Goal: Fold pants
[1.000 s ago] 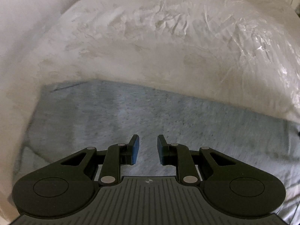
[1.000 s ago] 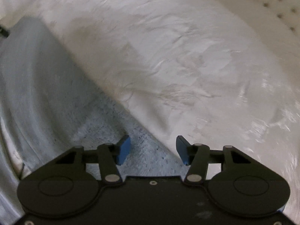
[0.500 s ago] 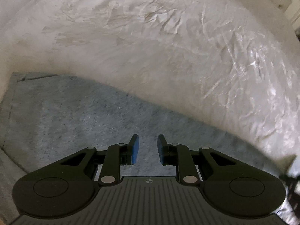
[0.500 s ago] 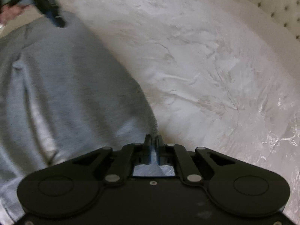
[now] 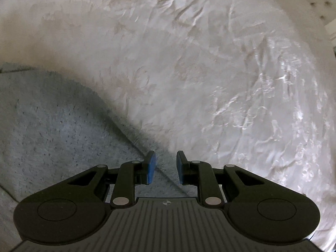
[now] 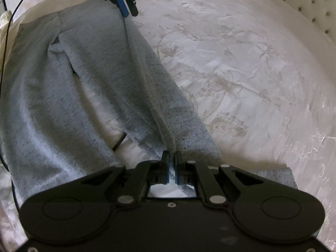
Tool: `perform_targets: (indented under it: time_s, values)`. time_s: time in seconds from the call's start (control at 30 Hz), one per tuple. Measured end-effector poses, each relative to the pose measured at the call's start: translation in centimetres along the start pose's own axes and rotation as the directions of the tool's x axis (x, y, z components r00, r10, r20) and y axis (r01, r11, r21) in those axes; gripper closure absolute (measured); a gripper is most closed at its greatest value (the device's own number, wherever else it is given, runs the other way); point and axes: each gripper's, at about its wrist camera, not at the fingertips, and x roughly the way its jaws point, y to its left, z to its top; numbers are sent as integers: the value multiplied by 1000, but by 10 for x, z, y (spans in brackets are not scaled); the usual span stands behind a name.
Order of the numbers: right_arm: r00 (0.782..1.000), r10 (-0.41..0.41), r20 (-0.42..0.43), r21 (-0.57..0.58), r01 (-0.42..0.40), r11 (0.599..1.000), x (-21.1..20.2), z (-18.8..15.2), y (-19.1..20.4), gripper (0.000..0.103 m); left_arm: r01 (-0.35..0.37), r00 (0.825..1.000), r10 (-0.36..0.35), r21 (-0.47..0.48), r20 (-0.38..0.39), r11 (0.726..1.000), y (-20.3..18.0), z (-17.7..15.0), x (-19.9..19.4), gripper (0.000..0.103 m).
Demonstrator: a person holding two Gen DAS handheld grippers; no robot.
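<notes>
The right gripper (image 6: 171, 167) is clamped on a thin ridge of the grey pants (image 6: 100, 67) on the bed (image 6: 231, 63); the left gripper (image 5: 163, 168), beside that ridge's far end, stands apart. The pinch could slip.

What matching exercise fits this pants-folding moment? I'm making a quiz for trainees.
Things:
1. right gripper
2. left gripper
3. grey pants
4. bedspread

States:
A. white with a floral pattern
B. spread out on the bed
C. pinching a ridge of fabric
D. jaws apart over the fabric edge

Pairs: 1-C, 2-D, 3-B, 4-A
</notes>
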Motion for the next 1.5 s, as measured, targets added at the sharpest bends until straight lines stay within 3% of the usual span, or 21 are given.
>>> perform_targets:
  time_s: [0.2,0.33,0.47,0.57,0.63,0.7,0.77,0.93,1.1,1.3,1.5]
  values:
    - [1000,3,6,26,-3,1000,7,0,-1,97,-40,998,37,-60,-58,997,6,0,19,82]
    - [1000,1,8,40,-1,999,7,0,-1,97,-39,999,35,-82,-41,996,6,-5,19,82]
    - [1000,-3,12,52,2,999,6,0,-1,97,-11,999,6,-99,-48,995,0,-5,29,81]
    - [1000,-12,16,63,11,998,5,1,-1,97,62,993,-77,-162,-89,985,1,-5,40,73]
    - [1000,-19,20,72,18,997,4,2,-2,97,117,983,-145,-226,-112,967,4,-8,49,78]
    - [999,-31,27,87,28,996,1,3,-2,97,109,988,-135,-277,-77,955,6,-12,46,101]
    - [998,-43,37,102,39,994,-5,3,-2,97,126,990,-141,-288,-32,949,6,-19,35,101]
    - [994,-80,73,129,70,989,-28,5,4,97,94,990,-87,-55,112,994,-17,-54,-35,101]
    - [990,-97,100,195,76,978,-64,-9,24,97,87,980,-99,74,174,993,-8,-120,-95,101]
    - [996,-62,72,260,41,965,-92,-40,76,96,16,995,-28,125,94,992,30,-202,-114,101]
    - [999,-51,-1,343,49,938,-84,-71,118,93,-52,998,57,123,-34,991,56,-252,-74,101]
